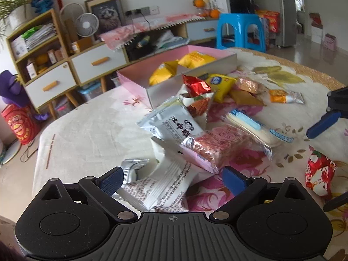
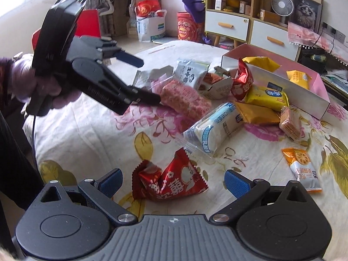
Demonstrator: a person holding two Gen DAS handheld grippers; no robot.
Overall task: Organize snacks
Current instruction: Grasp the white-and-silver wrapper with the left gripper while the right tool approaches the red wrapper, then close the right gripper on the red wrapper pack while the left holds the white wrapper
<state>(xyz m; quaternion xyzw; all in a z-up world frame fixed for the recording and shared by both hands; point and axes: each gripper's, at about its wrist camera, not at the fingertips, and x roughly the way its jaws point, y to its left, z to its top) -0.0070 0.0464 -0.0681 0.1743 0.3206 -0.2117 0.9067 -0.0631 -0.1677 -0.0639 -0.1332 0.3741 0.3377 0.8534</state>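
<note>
Loose snack packets lie on the flowered cloth beside a pink-and-silver box (image 1: pixel 191 80) (image 2: pixel 304 91) that holds yellow packets (image 1: pixel 195 59). My left gripper (image 1: pixel 173 180) (image 2: pixel 150 82) is open, its blue fingers either side of a white packet (image 1: pixel 158 187). Just beyond lie a pink rice-crisp bar (image 1: pixel 217 148) (image 2: pixel 187 100) and a grey packet (image 1: pixel 171 124). My right gripper (image 2: pixel 173 182) (image 1: pixel 317 171) is open too, its fingers standing on both sides of a crumpled red packet (image 2: pixel 169 184) (image 1: pixel 319 174), apart from it.
A long white-and-blue packet (image 2: pixel 215 130), orange and yellow packets (image 2: pixel 265 97) and an orange-white sachet (image 2: pixel 304 169) are scattered right of centre. A hand (image 2: pixel 43 87) holds the left gripper. Drawers and shelves (image 1: pixel 54 69) and a blue stool (image 1: pixel 241 30) stand beyond the table edge.
</note>
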